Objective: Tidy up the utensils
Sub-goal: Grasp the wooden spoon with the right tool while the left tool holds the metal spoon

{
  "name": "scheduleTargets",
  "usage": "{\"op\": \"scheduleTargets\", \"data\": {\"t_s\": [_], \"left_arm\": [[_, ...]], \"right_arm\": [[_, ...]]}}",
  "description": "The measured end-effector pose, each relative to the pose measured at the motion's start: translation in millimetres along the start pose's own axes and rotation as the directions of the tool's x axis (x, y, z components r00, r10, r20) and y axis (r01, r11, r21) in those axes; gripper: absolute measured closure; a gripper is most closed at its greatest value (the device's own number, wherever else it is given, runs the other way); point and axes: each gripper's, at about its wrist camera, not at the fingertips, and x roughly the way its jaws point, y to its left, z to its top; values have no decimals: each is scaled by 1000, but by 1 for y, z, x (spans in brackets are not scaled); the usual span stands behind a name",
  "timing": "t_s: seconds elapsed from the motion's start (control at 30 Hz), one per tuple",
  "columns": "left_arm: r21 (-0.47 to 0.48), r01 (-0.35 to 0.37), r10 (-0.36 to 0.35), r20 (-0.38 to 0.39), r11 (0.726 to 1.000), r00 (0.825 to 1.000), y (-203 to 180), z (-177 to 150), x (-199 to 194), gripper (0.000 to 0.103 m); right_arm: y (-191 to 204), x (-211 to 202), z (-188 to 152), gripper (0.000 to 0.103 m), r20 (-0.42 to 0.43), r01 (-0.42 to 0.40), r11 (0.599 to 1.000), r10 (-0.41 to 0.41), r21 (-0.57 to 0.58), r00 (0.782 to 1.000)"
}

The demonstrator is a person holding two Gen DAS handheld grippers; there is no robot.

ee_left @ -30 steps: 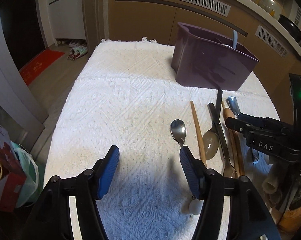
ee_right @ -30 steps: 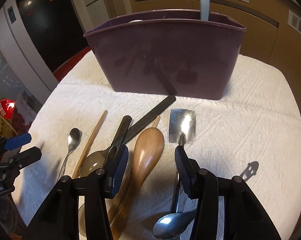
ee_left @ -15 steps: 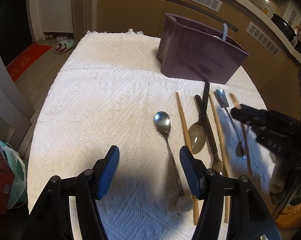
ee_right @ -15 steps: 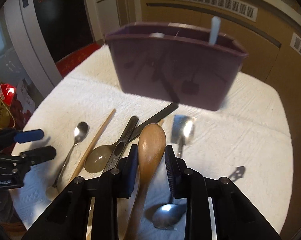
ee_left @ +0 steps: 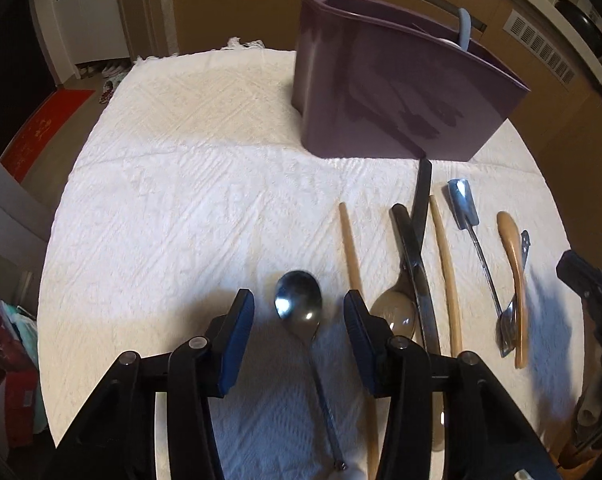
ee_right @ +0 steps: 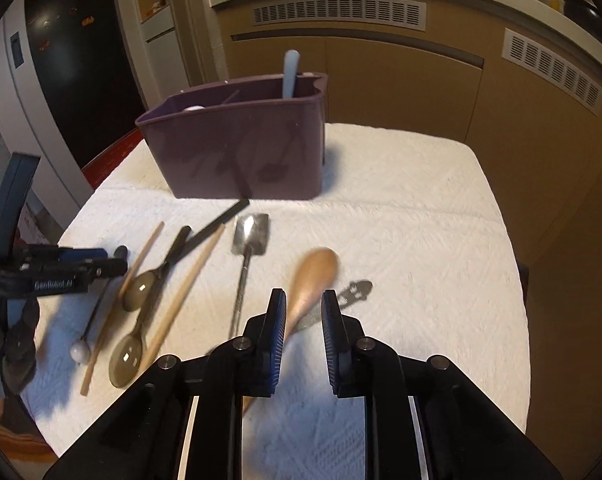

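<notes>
Pickup step. Right gripper (ee_right: pixel 301 330) just closed on wooden spoon (ee_right: pixel 315 276), lifted off cloth (ee_right: pixel 421 240); next, carry to purple caddy (ee_right: pixel 241 148). Left gripper (ee_left: pixel 299 316), narrowing, part-open astride metal spoon (ee_left: pixel 299 306), not yet gripping.

1. One dark purple plastic utensil holder (ee_right: pixel 241 152), with one pale blue handle (ee_right: pixel 291 72) standing in it.
2. Two translucent brownish spoons (ee_right: pixel 139 290).
3. Two plain wooden sticks (ee_left: pixel 351 248) lying on the cloth.
4. One round-bowled steel spoon (ee_left: pixel 299 308).
5. One flat, square-ended steel scoop (ee_right: pixel 251 232).
6. One light wooden spoon (ee_right: pixel 315 276).
7. One flat black strip (ee_left: pixel 421 196).
8. One white textured cloth (ee_right: pixel 401 220).
</notes>
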Motion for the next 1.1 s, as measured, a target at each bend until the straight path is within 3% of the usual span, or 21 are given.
{"op": "scheduleTargets", "data": {"t_s": [0.17,0.3,0.4,0.57,0.77,1.1], "left_arm": [[64,-66,65,6,996,998,-16,6,8,60],[136,-83,78,39,987,996,-29,1,6,81],[165,-114,103,75,980,992,-33,-6,4,81],[120,-76,61,123,990,991,-30,-17,-22,81],[94,-54,30,243,994,970,-26,-28,-76,81],[46,-6,-7,269,999,963,-4,-37,-86,81]], "right_arm": [[-12,8,-9,84,-26,-1,1000,2,29,1000],[-17,11,-11,84,-38,-3,999,5,45,999],[-19,11,-13,84,-42,-1,999,3,45,999],[-17,10,-11,82,-39,-6,1000,7,31,999],[-6,27,3,72,-57,-35,999,35,7,998],[8,74,22,70,-104,49,999,-48,8,993]]}}
